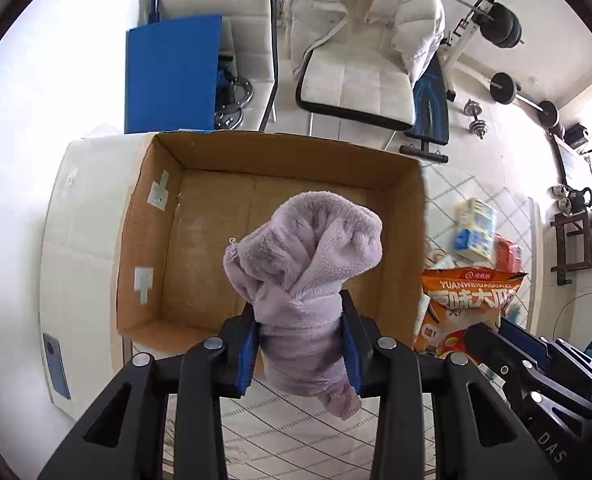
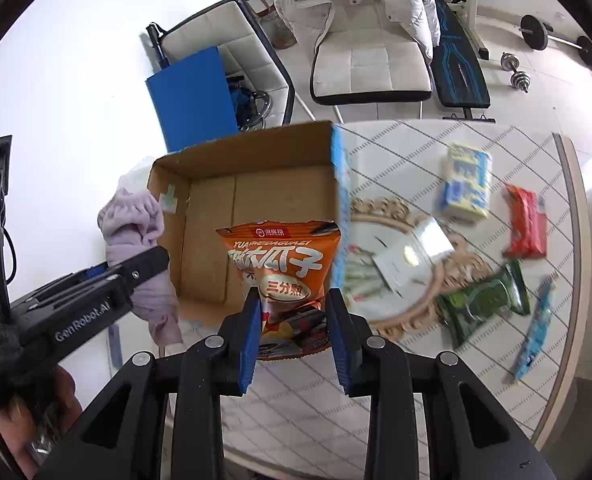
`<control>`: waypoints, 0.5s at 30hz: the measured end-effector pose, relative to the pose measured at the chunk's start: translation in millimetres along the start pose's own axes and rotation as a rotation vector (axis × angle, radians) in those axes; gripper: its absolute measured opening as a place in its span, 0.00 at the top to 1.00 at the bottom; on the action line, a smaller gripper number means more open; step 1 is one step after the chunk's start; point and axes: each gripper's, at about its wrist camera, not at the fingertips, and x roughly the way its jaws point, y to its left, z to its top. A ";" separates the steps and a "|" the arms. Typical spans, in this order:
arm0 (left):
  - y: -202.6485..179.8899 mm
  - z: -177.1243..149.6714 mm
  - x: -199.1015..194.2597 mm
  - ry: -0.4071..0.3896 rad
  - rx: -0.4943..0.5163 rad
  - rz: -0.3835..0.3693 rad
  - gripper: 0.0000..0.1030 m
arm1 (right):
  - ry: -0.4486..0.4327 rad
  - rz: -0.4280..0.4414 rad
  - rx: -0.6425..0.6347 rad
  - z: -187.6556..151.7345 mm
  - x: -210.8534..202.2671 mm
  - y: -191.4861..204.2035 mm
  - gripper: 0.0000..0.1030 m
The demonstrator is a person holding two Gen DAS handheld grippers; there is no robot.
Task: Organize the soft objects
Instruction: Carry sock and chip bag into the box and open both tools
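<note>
White floor tiles and gym gear fill the top of both views: a padded chair draped with a white puffer jacket at upper centre, a blue board at upper left, and dumbbells at the upper right. Below them sits a round table with a pale diamond-patterned cloth, and on it an open cardboard box whose bare floor shows.

At lower centre of the left wrist view, the left gripper is clamped on a bunched lilac towel, its blue pads pressing the cloth's narrow middle while the fluffy top sits in front of the box interior and a tail hangs below.

At lower centre of the right wrist view, the right gripper pinches the lower part of an orange snack bag, held at the box's near edge, overlapping its opening.

To the right in that view, lying on the table, are a yellow and blue packet, a red wrapper, a green packet and a thin blue sachet, each apart from the others. A white card lies on an ornate round mat.
</note>
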 end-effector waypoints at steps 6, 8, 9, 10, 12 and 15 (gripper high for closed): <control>29.7 50.9 67.4 0.117 0.025 -0.037 0.68 | 0.057 -0.058 0.061 48.7 84.7 34.2 0.67; 37.1 61.5 91.2 0.153 0.030 -0.048 0.68 | 0.080 -0.080 0.078 59.9 111.8 33.7 0.67; 39.2 66.8 103.7 0.174 0.035 -0.059 0.68 | 0.093 -0.098 0.087 64.5 125.8 31.7 0.67; 39.8 70.1 111.7 0.188 0.038 -0.069 0.68 | 0.100 -0.107 0.095 67.9 135.6 30.6 0.67; 40.1 77.0 129.0 0.212 0.050 -0.077 0.68 | 0.112 -0.128 0.106 73.9 154.2 26.9 0.67; 40.8 84.6 144.7 0.237 0.059 -0.103 0.67 | 0.113 -0.144 0.117 82.1 171.1 21.1 0.67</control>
